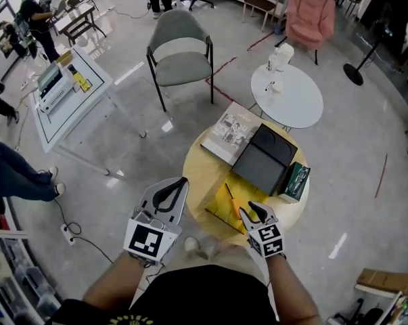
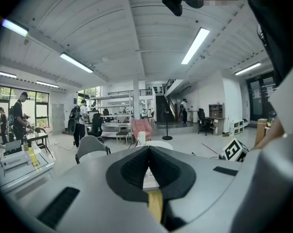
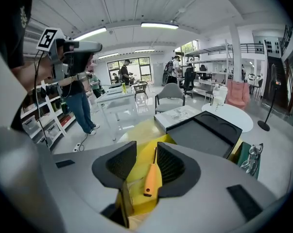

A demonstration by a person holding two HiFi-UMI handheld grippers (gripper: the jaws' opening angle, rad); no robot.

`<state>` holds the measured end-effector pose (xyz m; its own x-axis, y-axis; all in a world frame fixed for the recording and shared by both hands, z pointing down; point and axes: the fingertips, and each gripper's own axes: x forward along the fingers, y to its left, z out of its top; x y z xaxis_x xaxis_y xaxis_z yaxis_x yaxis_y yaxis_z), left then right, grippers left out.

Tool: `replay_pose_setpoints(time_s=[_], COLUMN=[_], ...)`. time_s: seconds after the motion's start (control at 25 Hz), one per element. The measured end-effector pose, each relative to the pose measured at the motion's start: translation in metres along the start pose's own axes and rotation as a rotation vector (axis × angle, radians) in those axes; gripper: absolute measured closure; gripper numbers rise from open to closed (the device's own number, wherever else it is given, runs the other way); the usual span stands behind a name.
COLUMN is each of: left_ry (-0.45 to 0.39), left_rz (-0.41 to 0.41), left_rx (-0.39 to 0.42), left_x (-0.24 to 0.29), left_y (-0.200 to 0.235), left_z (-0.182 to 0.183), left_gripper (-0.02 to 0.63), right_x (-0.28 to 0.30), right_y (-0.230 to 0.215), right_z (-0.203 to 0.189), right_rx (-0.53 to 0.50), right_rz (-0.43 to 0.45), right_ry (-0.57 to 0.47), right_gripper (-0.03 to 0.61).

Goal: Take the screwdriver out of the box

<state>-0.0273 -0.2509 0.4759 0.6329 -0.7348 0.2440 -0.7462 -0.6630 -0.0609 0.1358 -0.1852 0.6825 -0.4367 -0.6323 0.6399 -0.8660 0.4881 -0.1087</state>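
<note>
The screwdriver [image 3: 151, 176] lies in the open yellow box [image 1: 220, 212] at the near edge of the round table [image 1: 200, 171]. The right gripper [image 1: 251, 212] hangs over it with its jaws spread, the handle showing between them, not pinched. The left gripper [image 1: 180, 181] hovers beside the table's left edge, jaws pressed together on nothing.

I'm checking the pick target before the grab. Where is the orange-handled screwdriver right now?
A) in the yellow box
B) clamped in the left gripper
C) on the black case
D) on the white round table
A: the screwdriver lies loose in the yellow box. It shows between the open jaws of the right gripper, which do not press on it.
</note>
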Motion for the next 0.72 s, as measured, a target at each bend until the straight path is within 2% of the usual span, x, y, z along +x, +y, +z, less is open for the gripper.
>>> replay_pose_setpoints(time_s=[0.36, 0.72], left_ry=[-0.004, -0.002], left_rz=[-0.002, 0.02], left_rx=[0.003, -0.001], left_x=[-0.003, -0.007], left_y=[-0.003, 0.0], left_z=[0.002, 0.003], left_gripper=[0.601, 0.601], right_x=[0.032, 0.055], right_y=[-0.002, -0.006], right_z=[-0.051, -0.098], right_rx=[0.057, 0.053], right_rz=[0.037, 0.057], right_ry=[0.112, 0.245], right_gripper=[0.425, 0.413])
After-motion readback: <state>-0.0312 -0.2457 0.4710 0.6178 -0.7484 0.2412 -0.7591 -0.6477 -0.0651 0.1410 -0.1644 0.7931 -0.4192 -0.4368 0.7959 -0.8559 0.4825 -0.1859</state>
